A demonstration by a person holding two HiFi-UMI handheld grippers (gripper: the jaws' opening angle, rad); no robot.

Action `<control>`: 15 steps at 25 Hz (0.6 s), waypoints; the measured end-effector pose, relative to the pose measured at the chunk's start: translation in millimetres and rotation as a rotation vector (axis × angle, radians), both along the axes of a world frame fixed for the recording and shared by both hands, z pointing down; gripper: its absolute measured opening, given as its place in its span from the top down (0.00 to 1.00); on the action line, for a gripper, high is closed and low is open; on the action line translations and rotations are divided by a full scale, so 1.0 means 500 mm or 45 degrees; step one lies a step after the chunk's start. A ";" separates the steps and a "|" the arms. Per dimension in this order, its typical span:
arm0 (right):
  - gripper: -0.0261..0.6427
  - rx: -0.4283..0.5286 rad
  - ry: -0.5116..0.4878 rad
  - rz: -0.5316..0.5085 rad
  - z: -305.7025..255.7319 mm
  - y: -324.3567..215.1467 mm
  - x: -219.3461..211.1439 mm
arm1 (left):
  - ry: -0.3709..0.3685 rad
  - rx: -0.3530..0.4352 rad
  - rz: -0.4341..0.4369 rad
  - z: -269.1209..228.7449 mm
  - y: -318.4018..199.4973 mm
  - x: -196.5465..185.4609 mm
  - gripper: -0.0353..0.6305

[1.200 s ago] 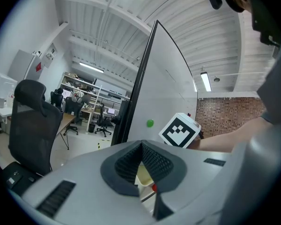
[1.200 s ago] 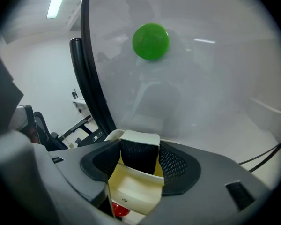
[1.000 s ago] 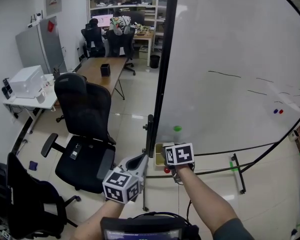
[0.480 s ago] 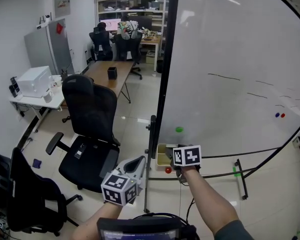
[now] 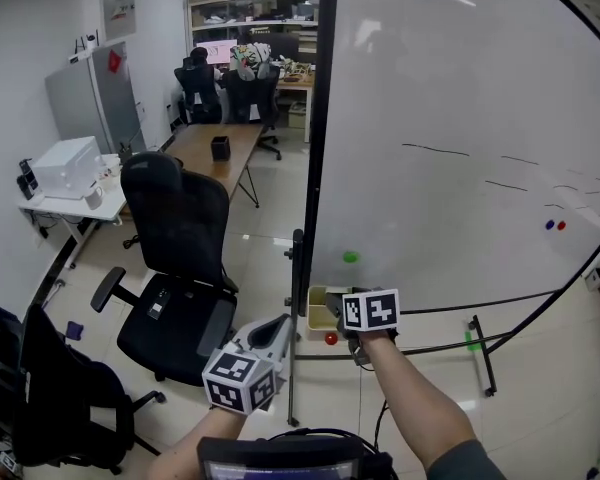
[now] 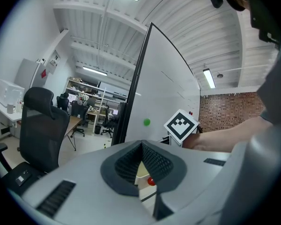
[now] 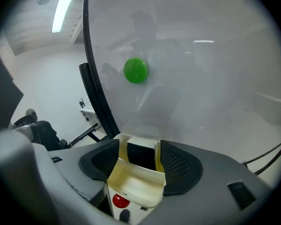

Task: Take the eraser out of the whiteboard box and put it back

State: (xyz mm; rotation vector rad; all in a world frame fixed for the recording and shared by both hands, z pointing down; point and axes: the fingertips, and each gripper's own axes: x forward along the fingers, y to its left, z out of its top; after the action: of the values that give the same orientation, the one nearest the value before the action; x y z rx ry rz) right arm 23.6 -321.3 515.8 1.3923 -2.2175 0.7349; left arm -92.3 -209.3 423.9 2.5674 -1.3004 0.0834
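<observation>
My right gripper (image 7: 139, 150) is hovering with its jaws spread on either side of the black rectangular eraser (image 7: 141, 157). The eraser is standing in the cream plastic box (image 7: 133, 184) at the foot of the white whiteboard (image 7: 206, 78), below a round green magnet (image 7: 135, 71). My left gripper (image 6: 141, 146) is hovering nearby, jaws pressed together and holding nothing.

Right gripper (image 7: 140, 159) slightly farther right than before.
</observation>
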 end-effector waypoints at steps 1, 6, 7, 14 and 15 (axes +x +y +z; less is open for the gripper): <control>0.51 0.005 -0.008 0.010 -0.003 -0.001 0.002 | 0.000 0.001 -0.001 -0.002 0.000 -0.002 0.89; 0.51 0.057 -0.060 0.028 -0.032 0.004 0.017 | 0.013 0.012 -0.016 -0.007 -0.002 -0.013 0.89; 0.51 0.079 -0.080 0.027 -0.045 0.008 0.022 | 0.017 0.017 -0.013 -0.011 -0.001 -0.013 0.89; 0.56 0.348 -0.277 -0.021 -0.212 0.077 0.071 | 0.040 0.097 -0.014 -0.066 0.005 -0.009 0.89; 0.56 0.395 -0.295 -0.025 -0.239 0.091 0.082 | 0.047 0.105 -0.017 -0.074 0.007 -0.006 0.89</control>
State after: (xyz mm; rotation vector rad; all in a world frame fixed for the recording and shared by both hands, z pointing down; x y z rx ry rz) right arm 64.8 -275.6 396.4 1.4875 -2.6121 0.5884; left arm -95.5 -205.6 386.7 2.6153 -1.3336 -0.0202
